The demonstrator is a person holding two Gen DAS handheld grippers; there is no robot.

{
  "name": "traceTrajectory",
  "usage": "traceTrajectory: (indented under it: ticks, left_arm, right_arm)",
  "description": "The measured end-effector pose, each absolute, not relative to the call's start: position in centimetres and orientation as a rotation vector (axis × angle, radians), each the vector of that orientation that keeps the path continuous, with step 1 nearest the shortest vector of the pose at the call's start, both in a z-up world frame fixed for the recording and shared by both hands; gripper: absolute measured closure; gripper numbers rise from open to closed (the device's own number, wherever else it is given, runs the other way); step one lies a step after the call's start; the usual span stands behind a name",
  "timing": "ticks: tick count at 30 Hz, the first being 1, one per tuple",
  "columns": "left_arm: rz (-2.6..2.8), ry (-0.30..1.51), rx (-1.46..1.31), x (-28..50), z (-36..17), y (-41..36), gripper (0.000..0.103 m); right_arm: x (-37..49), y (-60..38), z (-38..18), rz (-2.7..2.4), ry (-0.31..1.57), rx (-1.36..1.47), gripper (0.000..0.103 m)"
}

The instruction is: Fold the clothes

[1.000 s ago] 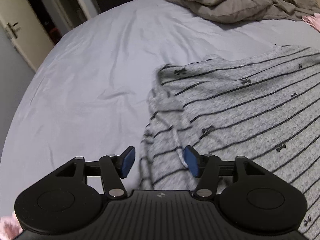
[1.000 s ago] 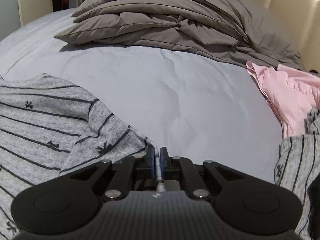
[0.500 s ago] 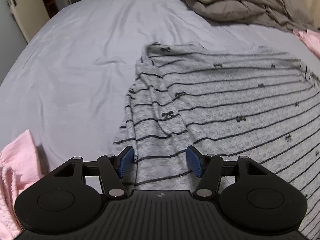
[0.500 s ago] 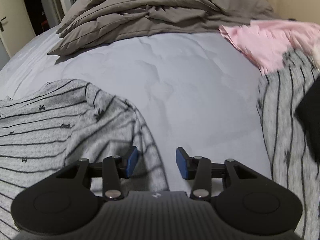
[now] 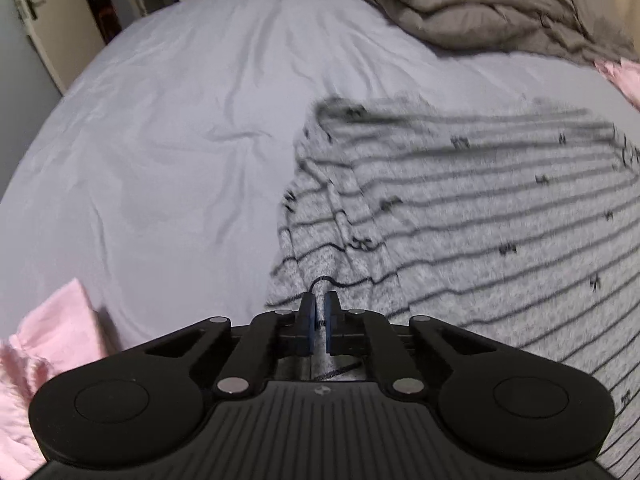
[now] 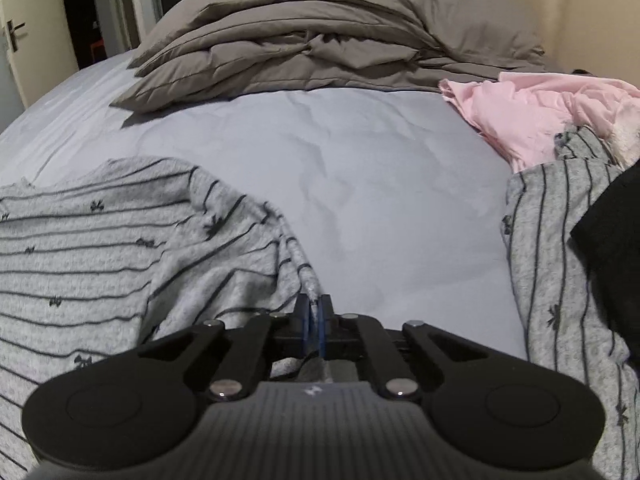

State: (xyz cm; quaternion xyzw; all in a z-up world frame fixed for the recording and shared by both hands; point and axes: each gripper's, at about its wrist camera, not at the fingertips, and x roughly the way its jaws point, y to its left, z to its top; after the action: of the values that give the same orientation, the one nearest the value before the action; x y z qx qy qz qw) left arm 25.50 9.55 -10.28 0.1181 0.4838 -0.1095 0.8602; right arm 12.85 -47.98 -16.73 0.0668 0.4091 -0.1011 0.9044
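Note:
A grey striped garment with small black bows (image 5: 460, 216) lies spread on the pale bed sheet (image 5: 160, 140). My left gripper (image 5: 319, 312) is shut on its near left edge, with a fold of cloth between the blue pads. The same garment shows in the right wrist view (image 6: 120, 248). My right gripper (image 6: 315, 316) is shut on its right edge, and a ridge of cloth runs up from the pads.
A taupe duvet (image 6: 320, 40) is heaped at the head of the bed. Pink clothing (image 6: 540, 116) and another grey striped piece (image 6: 560, 260) with a black item (image 6: 616, 248) lie at right. A pink cloth (image 5: 40, 368) lies near left. A door (image 5: 28, 20) stands far left.
Both grippers were open half a second ago and have closed on the striped garment's edges. The right gripper had let go of the cloth a second ago and has gripped it again.

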Motion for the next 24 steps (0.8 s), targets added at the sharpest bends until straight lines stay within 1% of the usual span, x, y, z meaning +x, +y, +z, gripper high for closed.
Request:
traceTrajectory:
  ticks: [7, 11, 13, 16, 17, 18, 20, 22, 23, 24]
  left_arm:
    - [-0.075, 0.962, 0.14, 27.5, -8.4, 14.8, 0.101]
    - [-0.013, 0.962, 0.084, 29.3, -9.0, 17.0, 0.101]
    - [-0.011, 1.02, 0.067, 30.4, -10.4, 17.6, 0.101]
    - [-0.006, 1.076, 0.035, 31.1, -11.9, 18.1, 0.098]
    - [0.019, 1.053, 0.07, 31.1, -11.7, 18.0, 0.098]
    - [0.034, 1.028, 0.094, 31.0, -11.3, 18.0, 0.097]
    - [0.015, 1.004, 0.064, 30.8, -10.3, 18.0, 0.097]
    - [-0.026, 0.992, 0.022, 30.5, -9.2, 17.8, 0.093]
    - [-0.059, 0.997, 0.011, 30.1, -8.8, 17.4, 0.085]
    - [-0.091, 1.007, 0.005, 29.7, -8.5, 16.9, 0.072]
  right_arm:
    - [14.2, -49.2, -15.8, -0.277, 0.808, 0.093, 0.101]
    - [15.9, -49.4, -14.5, -0.315, 0.739, 0.011, 0.103]
    - [16.9, -50.1, -13.8, -0.336, 0.714, -0.028, 0.103]
    - [17.8, -52.0, -14.2, -0.329, 0.758, 0.091, 0.103]
    - [17.8, -52.1, -14.5, -0.315, 0.773, 0.112, 0.102]
    - [17.8, -52.1, -14.9, -0.302, 0.787, 0.129, 0.098]
    - [17.4, -51.8, -15.8, -0.272, 0.816, 0.161, 0.098]
    - [17.0, -51.6, -16.6, -0.255, 0.845, 0.199, 0.097]
    - [16.6, -51.5, -16.9, -0.247, 0.855, 0.222, 0.097]
    - [16.3, -51.4, -17.2, -0.24, 0.865, 0.245, 0.096]
